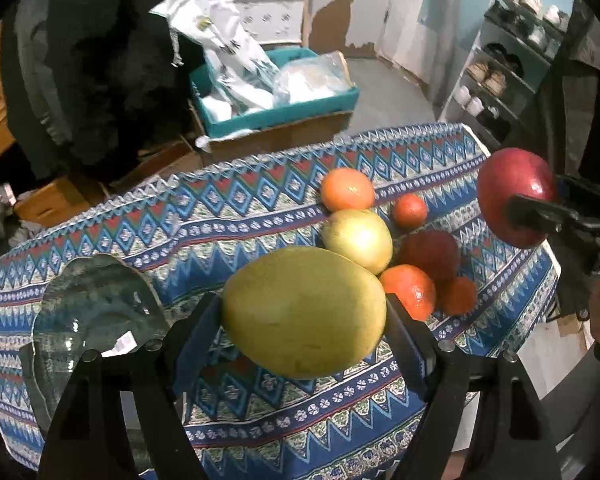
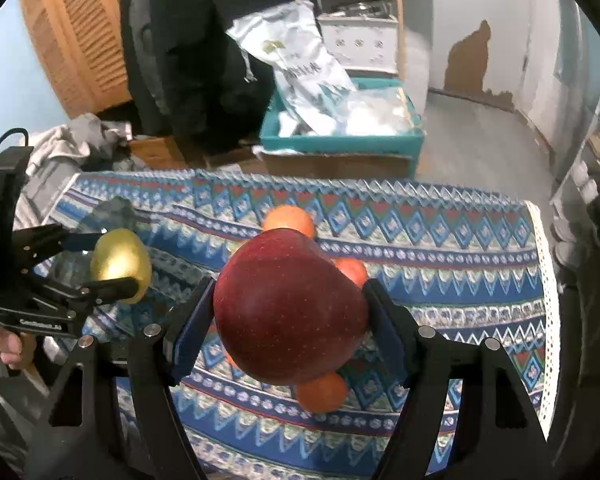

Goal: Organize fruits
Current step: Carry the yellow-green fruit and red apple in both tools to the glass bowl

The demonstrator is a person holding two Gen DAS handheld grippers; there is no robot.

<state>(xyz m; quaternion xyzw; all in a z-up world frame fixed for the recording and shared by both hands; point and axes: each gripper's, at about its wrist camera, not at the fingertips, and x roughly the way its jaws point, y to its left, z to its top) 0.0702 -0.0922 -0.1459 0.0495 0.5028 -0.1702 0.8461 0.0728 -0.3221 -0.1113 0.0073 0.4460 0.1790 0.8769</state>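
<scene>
At the far left of the cloth-covered surface (image 1: 260, 216) lies a clear glass dish (image 1: 96, 312), scalloped at the rim, with a small white sticker on it whose print is too small to read. Nothing lies in it that I can see. It sits down and to the left of the left gripper (image 1: 304, 316), which is clamped on a large yellow-green fruit (image 1: 304, 312), a mango or the like, with both pads pressed against its sides. The fruit's long axis runs across the jaws, roughly side to side in the left wrist view, and it hangs clear of the cloth.

Next to the right, a cluster of fruit rests on the surface: a yellow apple (image 1: 358, 240), three oranges, a small tangerine and a dark red fruit (image 1: 432, 254), all touching or just beside one another.

Furthest right, the right gripper (image 2: 290, 312) is closed on a big red apple (image 2: 290, 304), also lifted clear above the cluster, pads on its two flanks.

If the dish is where the fruit should go, the left gripper is plainly the nearer, with the dish just beside it, while the right must cross over the cluster and past the other gripper to reach it.

As for writing, the body of the left gripper (image 2: 40, 322) carries a white wordmark, seen from the right wrist, too blurred to spell out. A pale bag (image 2: 300, 52) in the teal box (image 2: 340, 144) behind shows dark print, likewise unreadable
</scene>
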